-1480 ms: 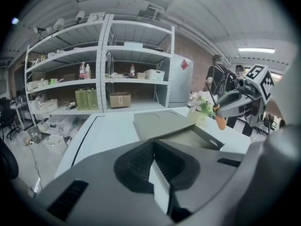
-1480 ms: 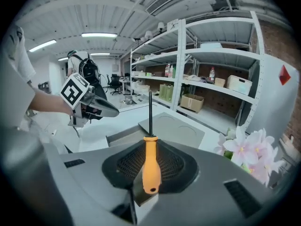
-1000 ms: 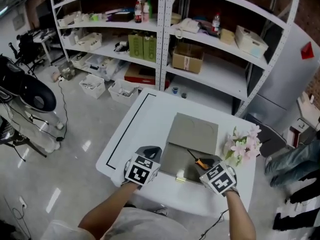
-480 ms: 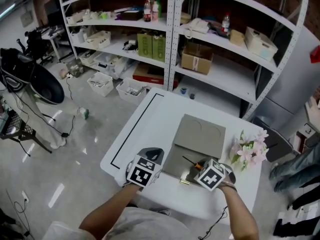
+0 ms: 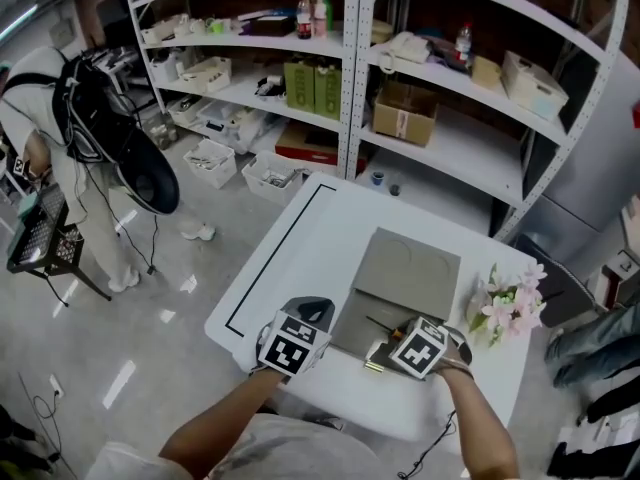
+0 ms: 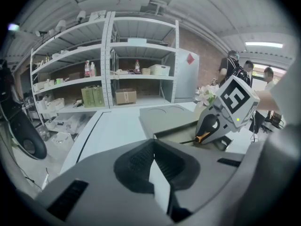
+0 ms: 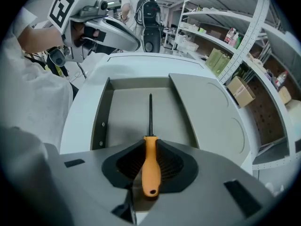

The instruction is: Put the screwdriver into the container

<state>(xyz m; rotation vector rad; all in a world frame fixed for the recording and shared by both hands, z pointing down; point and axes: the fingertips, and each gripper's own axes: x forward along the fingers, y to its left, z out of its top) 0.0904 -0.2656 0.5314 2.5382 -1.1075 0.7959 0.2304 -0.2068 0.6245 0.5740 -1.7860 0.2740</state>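
Right tool (image 7: 149, 169): jaws closed firmly on the orange handle of the screwdriver (image 7: 150, 142). The butt of the handle sticks out behind the jaws toward the camera. The thin dark shaft runs straight ahead of the tool.

Position of the screwdriver: the shaft reaches out over the open grey container (image 7: 101, 121), which lies directly in front of and below the right tool. The tip points at the container's far wall. It cannot be told whether the tip touches the container floor. The handle is held above the container's near edge.

Container: shallow and rectangular, with low walls. Its flat grey lid (image 7: 211, 112) lies open beside it, ahead of the right tool and to that tool's right. Nothing else is seen inside the container.

Left tool (image 6: 157, 173): jaws drawn together, with nothing held between them. It is held over the white bench (image 5: 290, 258), to the left of the right tool and just outside the container's left side. From the left tool, the right tool and the orange handle show ahead and to its right.

Surroundings: a bunch of pale pink flowers (image 5: 510, 303) stands on the bench to the right of the right tool, past the lid. White shelves (image 5: 350, 68) carrying bottles, bins and a cardboard box (image 5: 404, 113) stand well ahead of both tools. A person in white (image 5: 60, 118) stands on the floor far to the left of the left tool.
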